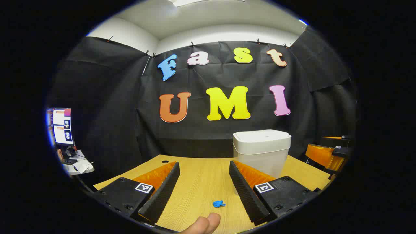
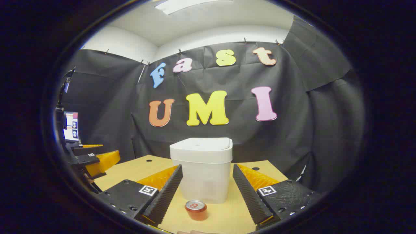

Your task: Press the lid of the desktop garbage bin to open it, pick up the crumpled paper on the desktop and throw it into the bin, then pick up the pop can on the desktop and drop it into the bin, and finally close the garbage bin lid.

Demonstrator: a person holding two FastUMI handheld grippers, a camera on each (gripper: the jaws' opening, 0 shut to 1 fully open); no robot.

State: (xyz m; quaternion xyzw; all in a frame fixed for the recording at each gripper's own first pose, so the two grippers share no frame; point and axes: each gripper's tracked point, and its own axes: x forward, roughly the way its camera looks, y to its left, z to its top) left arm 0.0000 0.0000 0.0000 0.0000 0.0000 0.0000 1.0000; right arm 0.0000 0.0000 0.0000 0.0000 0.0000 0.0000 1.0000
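Left gripper view: the left claw (image 1: 204, 182) is spread wide and holds nothing above the wooden desk (image 1: 198, 185). A small blue crumpled paper (image 1: 218, 203) lies on the desk between its fingers, near a fingertip (image 1: 204, 224) at the bottom edge. The white bin (image 1: 261, 151) stands ahead to the right, lid down. In the right gripper view, the right claw (image 2: 208, 188) is also wide and empty; the pop can (image 2: 196, 210) stands upright between its fingers, just before the bin (image 2: 203, 169).
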